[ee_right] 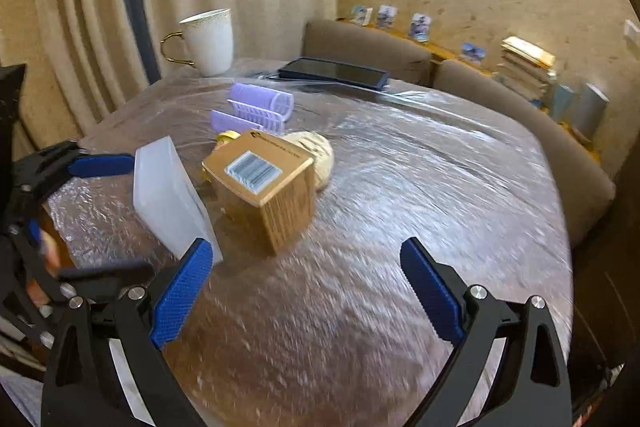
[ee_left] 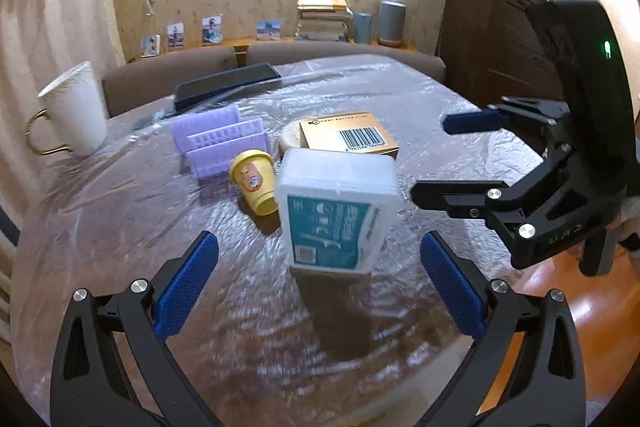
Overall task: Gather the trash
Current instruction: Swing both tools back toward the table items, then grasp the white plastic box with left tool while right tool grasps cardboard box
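A: We start with the trash cluster at mid-frame in both views: the white box (ee_left: 338,215) standing upright nearest our left gripper (ee_left: 320,291), the brown carton (ee_left: 348,137) just behind it, the yellow cup (ee_left: 256,183) tipped beside it to the left, and a pale wad (ee_right: 316,151) tucked behind the carton.

B: Which step do we judge we are in?

A: The approach. Nothing is picked up yet. Our left gripper is spread wide with the white box lined up between its blue pads but ahead of them, not touching. Our right gripper (ee_right: 306,291) is wide too, holding nothing, aimed at the carton (ee_right: 266,187).

B: So the next move?

A: We think the left should go forward until the pads flank the box's narrow sides, then close. The box stands tall, so a nudge could topple it onto the cup.

B: And room?

A: The plastic-covered surface (ee_right: 400,207) is bare to the right of the carton and in the lower frame, so we have space there. At the left of the cluster the purple rollers (ee_left: 218,143) sit near the cup. The mug (ee_left: 76,111) stands by the far-left edge, the tablet (ee_right: 334,71) at the back edge, both well apart from us. In the left view's right side the surface ends, with floor beyond.
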### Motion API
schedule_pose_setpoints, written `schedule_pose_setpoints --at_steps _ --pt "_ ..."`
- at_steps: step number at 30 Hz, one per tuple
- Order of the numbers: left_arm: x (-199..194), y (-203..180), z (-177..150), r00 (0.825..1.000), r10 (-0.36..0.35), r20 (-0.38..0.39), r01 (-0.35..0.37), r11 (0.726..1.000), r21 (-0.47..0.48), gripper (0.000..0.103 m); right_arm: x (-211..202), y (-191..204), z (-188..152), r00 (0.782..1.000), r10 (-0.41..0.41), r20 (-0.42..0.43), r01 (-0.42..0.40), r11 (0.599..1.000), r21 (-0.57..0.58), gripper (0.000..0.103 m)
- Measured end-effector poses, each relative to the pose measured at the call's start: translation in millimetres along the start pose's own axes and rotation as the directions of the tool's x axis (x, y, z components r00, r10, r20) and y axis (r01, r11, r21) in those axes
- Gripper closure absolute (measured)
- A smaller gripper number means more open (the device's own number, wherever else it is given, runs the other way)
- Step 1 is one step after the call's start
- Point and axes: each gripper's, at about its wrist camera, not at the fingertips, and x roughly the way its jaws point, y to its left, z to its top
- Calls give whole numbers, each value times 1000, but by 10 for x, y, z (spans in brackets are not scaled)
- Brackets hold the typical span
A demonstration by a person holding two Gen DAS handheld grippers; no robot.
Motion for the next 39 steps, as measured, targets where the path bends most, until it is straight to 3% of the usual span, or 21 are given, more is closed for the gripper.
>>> schedule_pose_setpoints --at_steps 10,14,21,26,34,37,39 --pt "259 70 68 994 -77 -77 81 995 49 46 384 -2 250 992 123 -38 -125 990 -59 16" --pt "262 115 64 995 -61 -78 65 997 48 47 466 17 305 986 161 -42 -163 985 -62 16" --pt "269 215 58 996 -40 -82 44 998 46 47 563 149 325 981 171 -91 -180 979 -98 38" --pt "267 237 56 996 -29 -84 32 999 38 47 602 114 279 971 218 -102 -219 976 2 45" --pt "312 297 54 996 -11 -94 11 1000 9 47 608 130 252 982 173 -82 -169 984 52 42" --pt "302 281 43 996 9 -87 -7 1000 24 47 577 164 260 984 162 -68 -159 986 44 53" --pt "289 270 31 996 18 -83 -16 999 30 47 556 195 265 988 143 -63 -141 990 33 55"
